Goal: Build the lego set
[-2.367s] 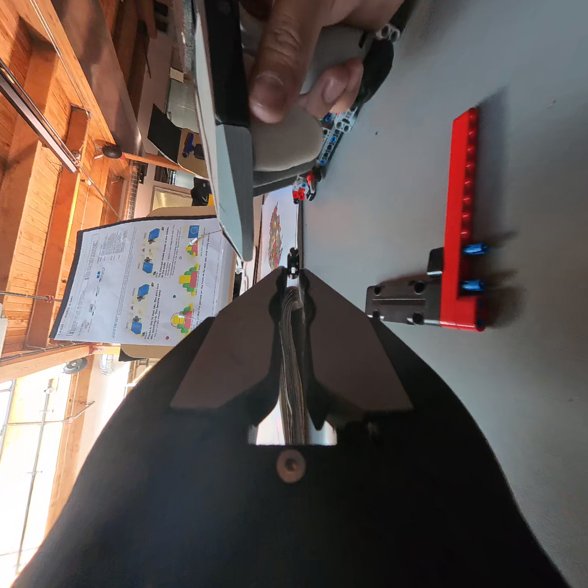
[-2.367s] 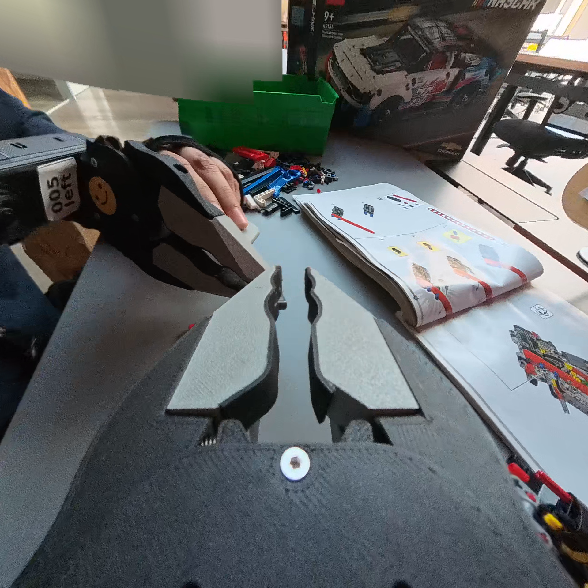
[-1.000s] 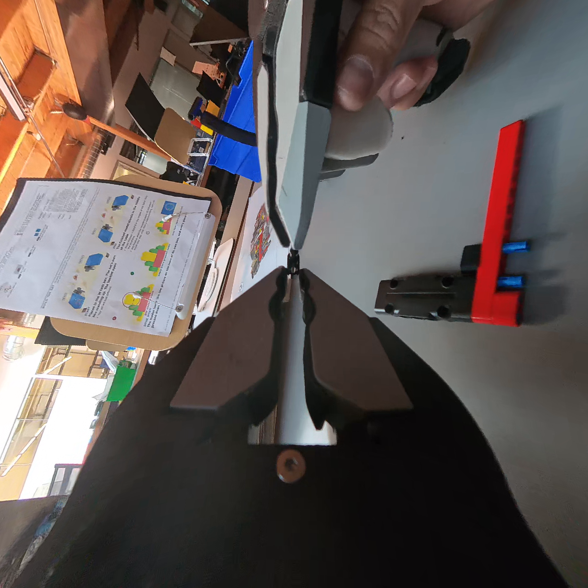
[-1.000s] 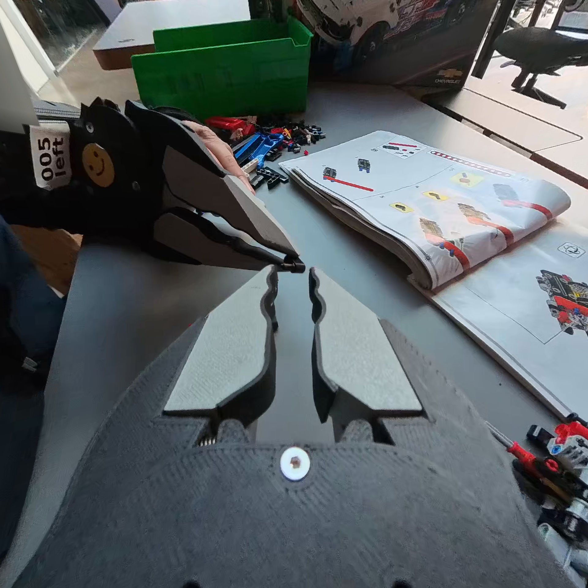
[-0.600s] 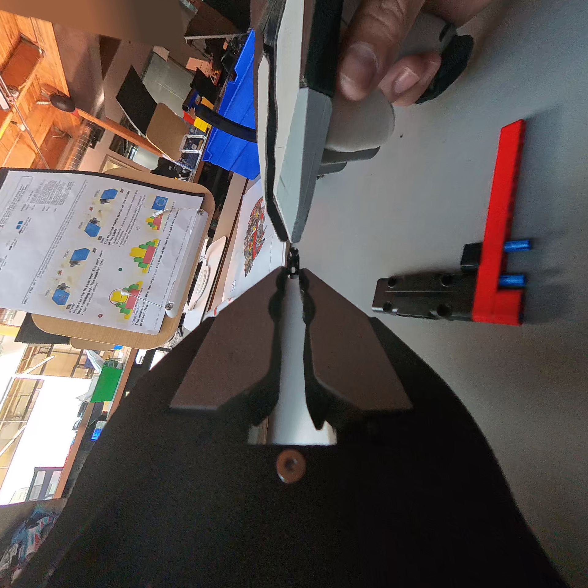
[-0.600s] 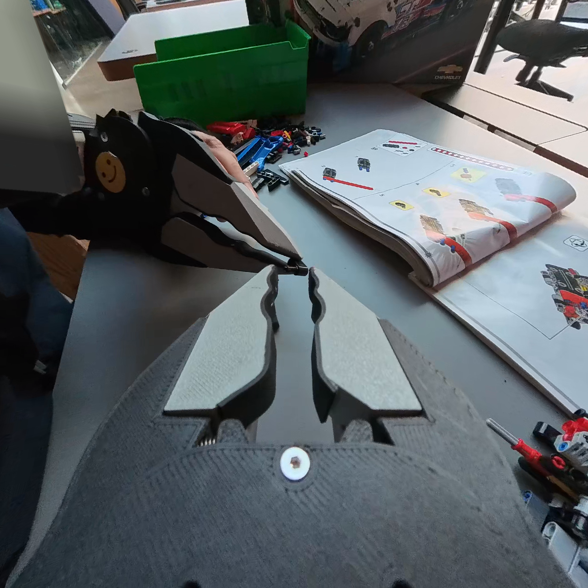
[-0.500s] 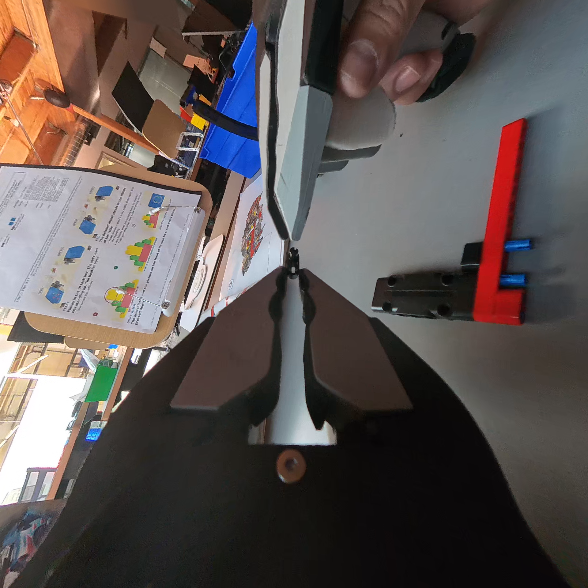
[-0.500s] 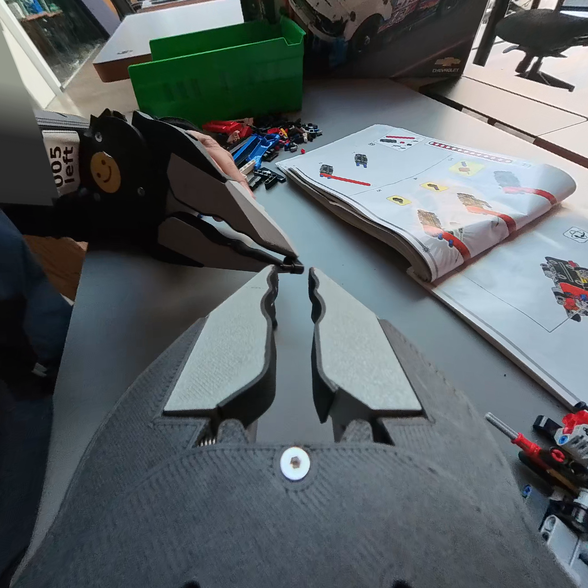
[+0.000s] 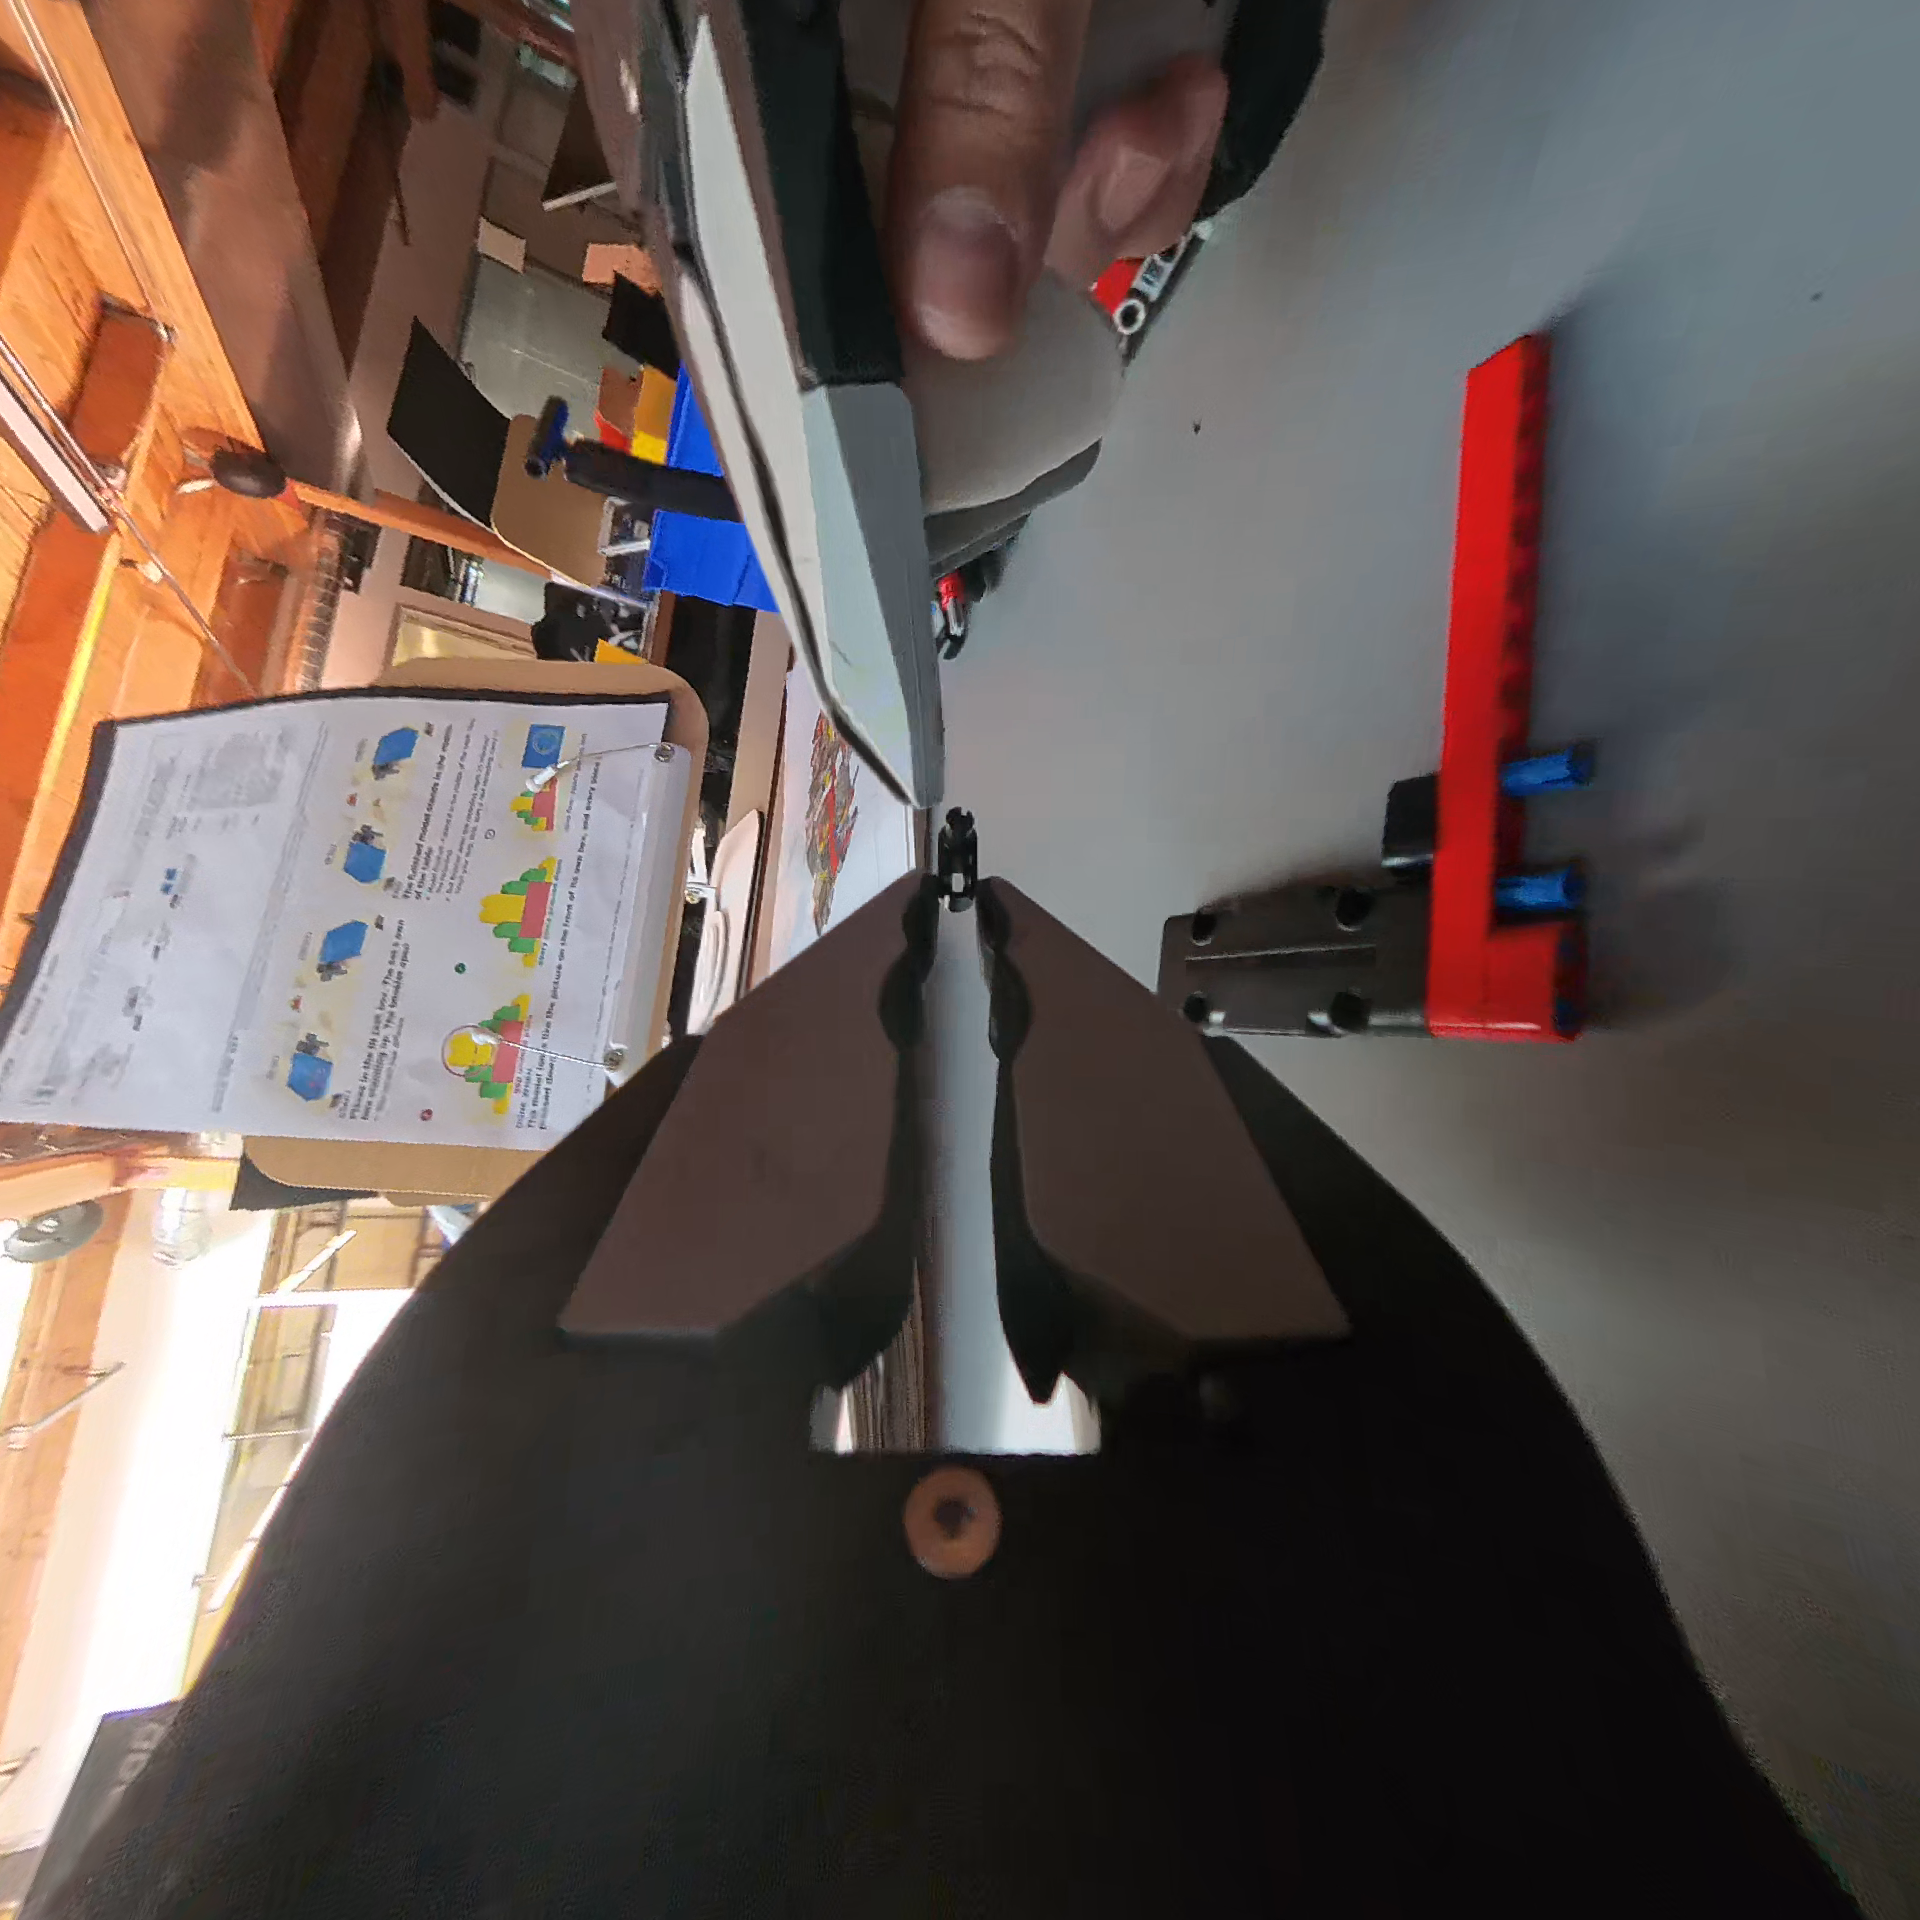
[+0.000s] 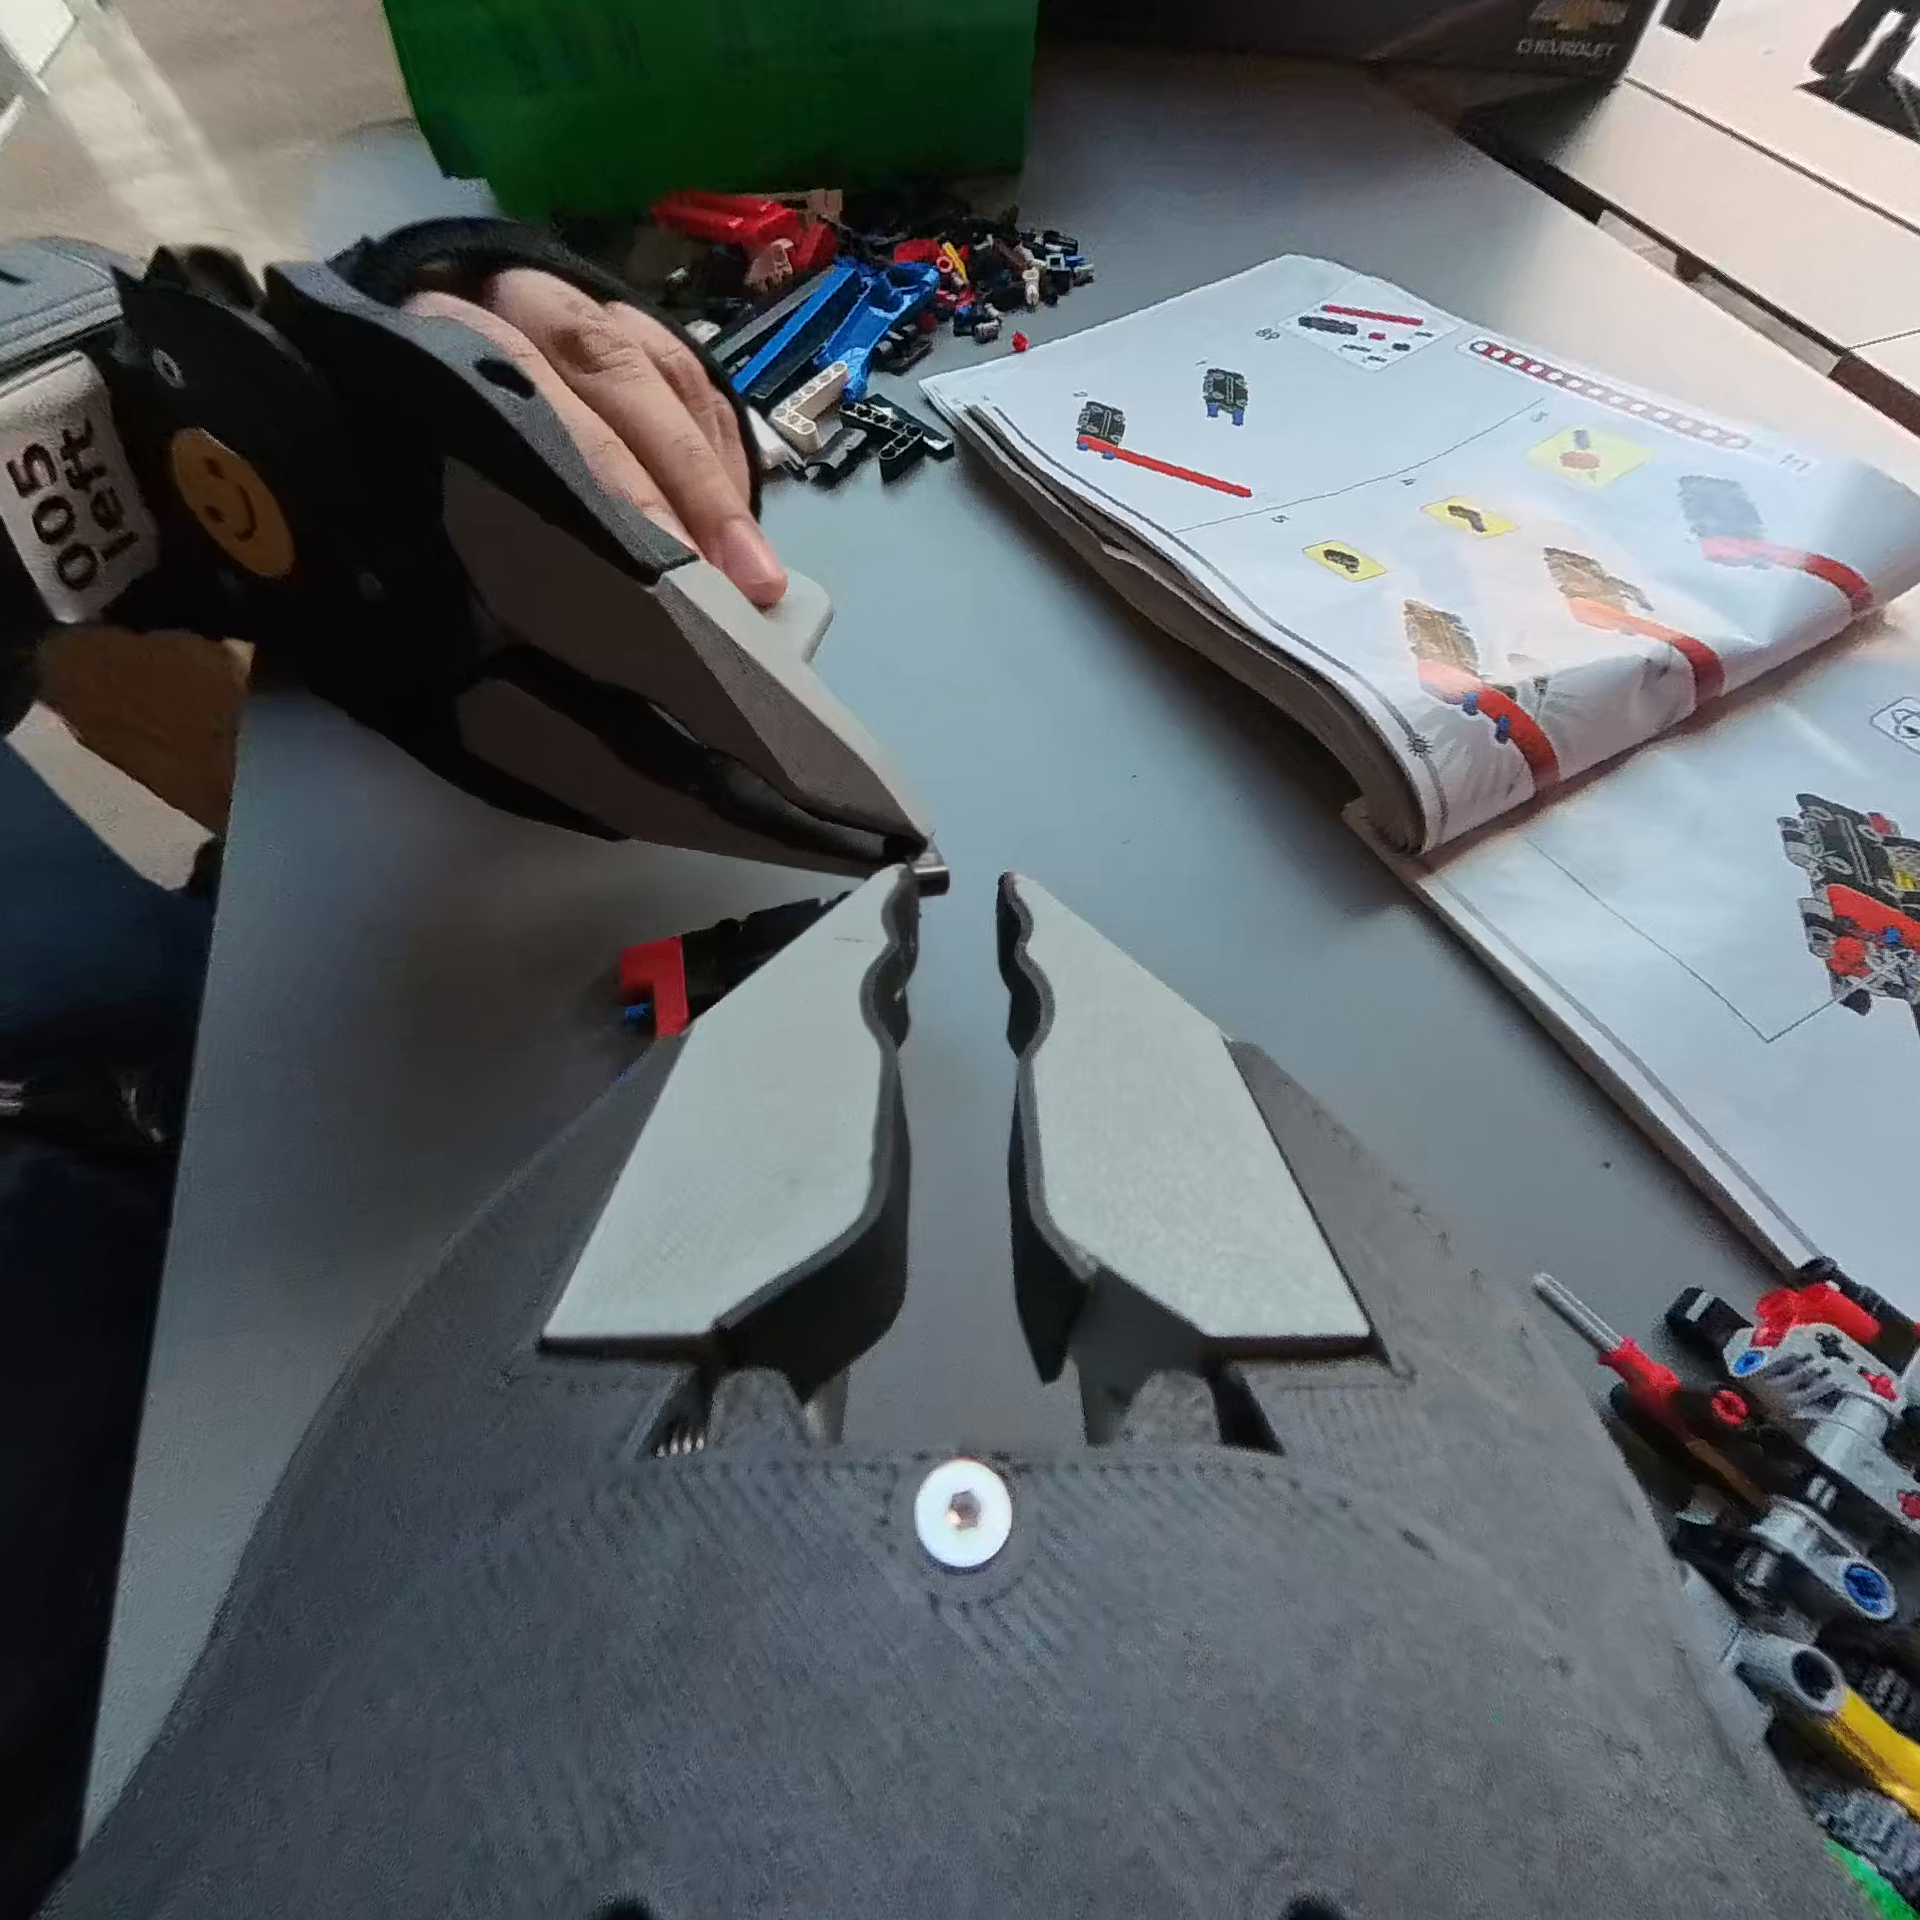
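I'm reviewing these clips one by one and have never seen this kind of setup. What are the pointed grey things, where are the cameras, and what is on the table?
A person holds a hand-held tool with two-finger tongs in each hand; no robot arm. Each picture comes from a camera on one tool, looking along its fingers. The left tongs pinch a small black pin at their tips. The right tongs stand open, holding nothing, close to that pin. On the grey table lie an open instruction booklet, a pile of loose building pieces, a green bin, and a red beam joined to a dark block.
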Demonstrator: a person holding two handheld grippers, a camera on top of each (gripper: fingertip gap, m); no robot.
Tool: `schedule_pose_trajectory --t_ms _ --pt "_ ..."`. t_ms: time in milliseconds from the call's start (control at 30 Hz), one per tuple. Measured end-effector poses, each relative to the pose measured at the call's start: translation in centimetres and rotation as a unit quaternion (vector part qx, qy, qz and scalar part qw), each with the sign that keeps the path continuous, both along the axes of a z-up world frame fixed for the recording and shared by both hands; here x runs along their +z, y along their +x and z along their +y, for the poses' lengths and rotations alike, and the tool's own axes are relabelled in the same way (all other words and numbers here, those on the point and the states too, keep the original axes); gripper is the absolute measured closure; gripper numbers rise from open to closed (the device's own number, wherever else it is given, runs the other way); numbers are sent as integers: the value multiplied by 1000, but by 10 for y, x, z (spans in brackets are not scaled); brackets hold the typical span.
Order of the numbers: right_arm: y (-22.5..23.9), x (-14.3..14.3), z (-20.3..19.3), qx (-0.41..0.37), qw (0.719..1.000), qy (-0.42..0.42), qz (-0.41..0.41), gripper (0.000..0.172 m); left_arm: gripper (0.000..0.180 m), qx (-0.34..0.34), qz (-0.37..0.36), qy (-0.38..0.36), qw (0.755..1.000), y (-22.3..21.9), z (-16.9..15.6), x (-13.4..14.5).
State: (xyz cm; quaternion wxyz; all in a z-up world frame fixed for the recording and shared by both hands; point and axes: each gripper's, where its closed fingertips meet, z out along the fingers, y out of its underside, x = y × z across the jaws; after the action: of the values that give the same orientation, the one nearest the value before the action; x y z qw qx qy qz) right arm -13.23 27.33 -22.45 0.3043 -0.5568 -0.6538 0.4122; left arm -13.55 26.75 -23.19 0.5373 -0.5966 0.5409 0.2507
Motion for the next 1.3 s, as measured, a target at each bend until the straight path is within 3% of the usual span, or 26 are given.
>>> schedule_pose_trajectory --t_ms 233,367,467,733,867,1167,1300 --pt "13 -14 -9 16 997 53 -52 155 176 -13 72 6 997 21 -6 -11" --pt "25 -11 -13 19 996 52 -71 169 176 -25 71 9 997 27 -9 -9" --pt "32 -11 -15 20 995 57 -78 163 175 -36 70 7 997 30 -13 -9" --pt "40 -40 -25 40 989 27 -140 157 176 -61 107 -76 989 37 -23 -39" --pt "42 -55 -30 53 982 40 -174 157 176 -63 107 -95 988 37 -24 -41" --pt "44 -50 -27 52 982 39 -178 157 168 -87 112 -148 979 37 -27 -42" --pt "41 -46 -34 67 984 10 -164 156 156 -90 98 -178 975 37 -26 -41"
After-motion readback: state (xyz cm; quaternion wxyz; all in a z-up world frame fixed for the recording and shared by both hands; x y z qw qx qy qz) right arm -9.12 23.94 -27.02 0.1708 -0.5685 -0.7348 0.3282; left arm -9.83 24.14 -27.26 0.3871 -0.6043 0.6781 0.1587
